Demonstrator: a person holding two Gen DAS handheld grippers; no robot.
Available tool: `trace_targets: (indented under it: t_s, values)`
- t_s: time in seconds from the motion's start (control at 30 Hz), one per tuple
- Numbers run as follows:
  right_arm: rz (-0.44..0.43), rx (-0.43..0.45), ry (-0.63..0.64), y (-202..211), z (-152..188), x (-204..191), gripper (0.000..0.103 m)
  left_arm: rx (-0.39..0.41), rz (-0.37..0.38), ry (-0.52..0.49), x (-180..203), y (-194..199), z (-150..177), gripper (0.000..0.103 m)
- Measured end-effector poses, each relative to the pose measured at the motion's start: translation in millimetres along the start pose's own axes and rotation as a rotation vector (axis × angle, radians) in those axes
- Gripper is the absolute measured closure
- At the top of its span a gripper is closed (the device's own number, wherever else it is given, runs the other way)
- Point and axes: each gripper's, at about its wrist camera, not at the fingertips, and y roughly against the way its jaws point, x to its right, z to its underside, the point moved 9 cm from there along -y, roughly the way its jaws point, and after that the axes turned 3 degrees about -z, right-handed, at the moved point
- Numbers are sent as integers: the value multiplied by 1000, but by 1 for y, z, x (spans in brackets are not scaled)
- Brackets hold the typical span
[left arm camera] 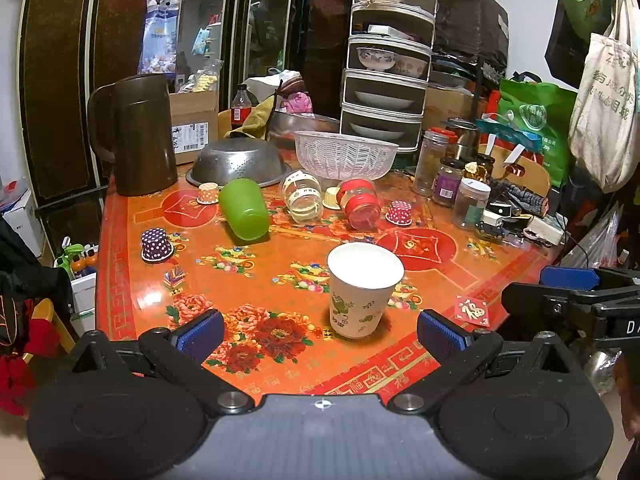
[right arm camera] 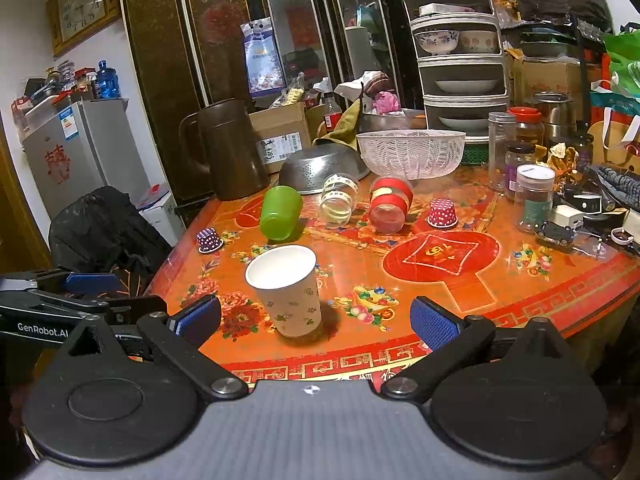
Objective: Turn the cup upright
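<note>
Paper cup [left arm camera: 362, 292] stands upright on worktop [left arm camera: 256, 276]. Both tools wide open, empty: left tool [left arm camera: 320, 334], right tool [right arm camera: 316, 320]. I'd back out slowly without clipping its rim.

Paper cup [left arm camera: 363, 290] upright before tipped tumbler [left arm camera: 244, 209].

The paper cup [left arm camera: 362, 290] [right arm camera: 289, 290] is white with small green leaf and flower prints on its side. It stands upright on its narrow base, the wide mouth open to the top, inside white. It stands near the front edge of the orange-red flowered table [left arm camera: 256, 280] [right arm camera: 440, 300].
</note>
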Motion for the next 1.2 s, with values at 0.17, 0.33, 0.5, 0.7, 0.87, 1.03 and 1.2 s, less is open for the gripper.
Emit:
trace_targets:
  t_s: [0.17, 0.33, 0.5, 0.7, 0.87, 1.03, 1.2]
  values:
    - [-11, 3, -10, 0, 0, 1, 1, -3, -1, 9, -1, -1, 0, 0]
    - [-10, 0, -2, -1, 1, 0, 1, -2, -5, 11, -3, -1, 0, 0]
    - [-19, -1, 0, -1, 2, -2, 1, -1, -9, 17, -6, -2, 0, 0]
    - [-24, -1, 0, -2, 3, -3, 1, -3, -7, 13, -4, -2, 1, 0]
    - [-27, 7, 0, -1, 2, -3, 1, -5, -7, 19, -4, -3, 0, 0]
    - [-28, 4, -4, -2, 2, -2, 1, -5, -8, 21, -4, -3, 0, 0]
    - [-32, 7, -7, -1, 2, -1, 1, -6, -7, 19, -4, -4, 1, 0]
